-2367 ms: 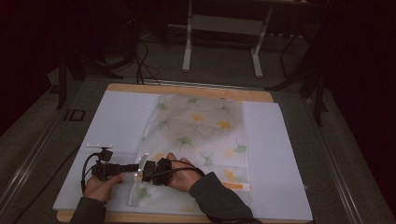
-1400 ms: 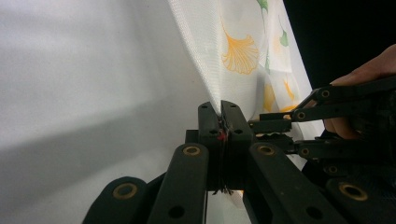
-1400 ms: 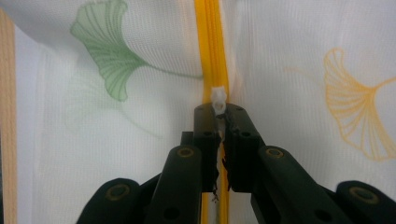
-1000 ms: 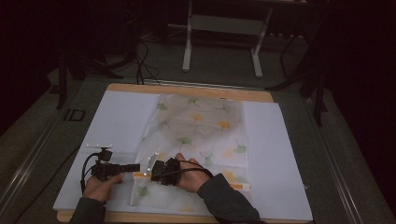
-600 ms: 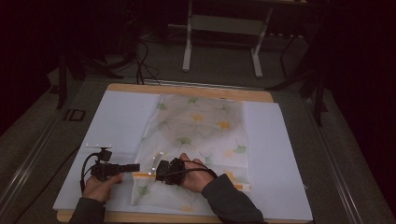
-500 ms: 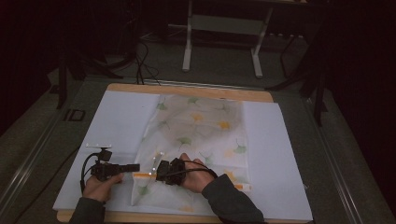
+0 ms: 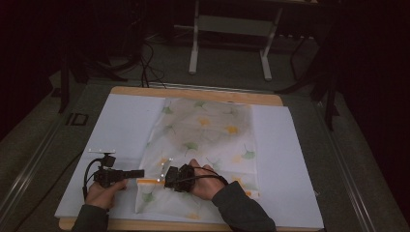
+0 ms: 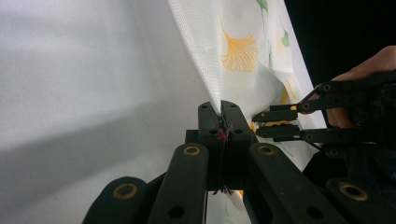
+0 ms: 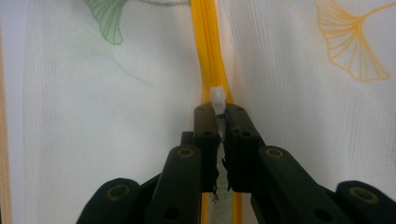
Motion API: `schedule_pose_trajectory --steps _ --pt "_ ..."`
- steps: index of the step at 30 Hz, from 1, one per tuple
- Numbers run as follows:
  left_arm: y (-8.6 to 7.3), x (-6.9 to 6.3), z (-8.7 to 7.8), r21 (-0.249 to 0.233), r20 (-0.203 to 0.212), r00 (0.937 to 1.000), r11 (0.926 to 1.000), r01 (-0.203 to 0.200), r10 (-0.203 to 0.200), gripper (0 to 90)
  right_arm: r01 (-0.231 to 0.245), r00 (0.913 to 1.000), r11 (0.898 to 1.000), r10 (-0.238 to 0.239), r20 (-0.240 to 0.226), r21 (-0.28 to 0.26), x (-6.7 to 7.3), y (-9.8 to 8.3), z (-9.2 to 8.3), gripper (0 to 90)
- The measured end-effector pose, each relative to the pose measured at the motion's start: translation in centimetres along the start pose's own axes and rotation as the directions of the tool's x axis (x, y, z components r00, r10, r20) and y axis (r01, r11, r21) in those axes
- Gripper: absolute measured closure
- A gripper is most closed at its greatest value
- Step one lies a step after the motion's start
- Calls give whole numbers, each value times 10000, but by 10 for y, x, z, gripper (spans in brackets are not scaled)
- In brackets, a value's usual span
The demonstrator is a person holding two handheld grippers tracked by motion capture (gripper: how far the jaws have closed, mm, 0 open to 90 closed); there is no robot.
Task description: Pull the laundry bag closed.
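At near table edge, 6 o'clock: left gripper [image 8: 223,119] clamped tight on cloth bag's [image 7: 208,140] corner, anchoring it. Just beside, toward 3 o'clock: right gripper [image 9: 219,122] pinched on white zip pull [image 9: 217,97] of yellow zip [image 9: 208,51]. Bag lies flat on white sheet [image 7: 121,121], stretching toward 12 o'clock. Likely best: keep corner taut, pull straight along zip, low, steady, no twisting.
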State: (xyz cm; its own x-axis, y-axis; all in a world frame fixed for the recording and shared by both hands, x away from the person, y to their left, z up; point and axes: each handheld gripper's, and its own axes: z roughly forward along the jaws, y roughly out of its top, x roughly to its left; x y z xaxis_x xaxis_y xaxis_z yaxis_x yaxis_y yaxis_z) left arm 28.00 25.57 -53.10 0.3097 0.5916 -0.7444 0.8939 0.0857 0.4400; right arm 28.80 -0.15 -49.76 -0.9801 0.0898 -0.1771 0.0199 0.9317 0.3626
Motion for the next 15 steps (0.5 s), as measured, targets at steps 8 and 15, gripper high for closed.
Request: schedule_pose_trajectory --steps 8,15 --pt "0 0 0 -16 23 10000 10000 18 -18 890 -45 10000 10000 45 -6 -20 2 -1 -2 845" --pt "0 0 -1 -52 13 10000 10000 24 -24 891 -10 10000 10000 10 43 35 2 -4 -4 845"
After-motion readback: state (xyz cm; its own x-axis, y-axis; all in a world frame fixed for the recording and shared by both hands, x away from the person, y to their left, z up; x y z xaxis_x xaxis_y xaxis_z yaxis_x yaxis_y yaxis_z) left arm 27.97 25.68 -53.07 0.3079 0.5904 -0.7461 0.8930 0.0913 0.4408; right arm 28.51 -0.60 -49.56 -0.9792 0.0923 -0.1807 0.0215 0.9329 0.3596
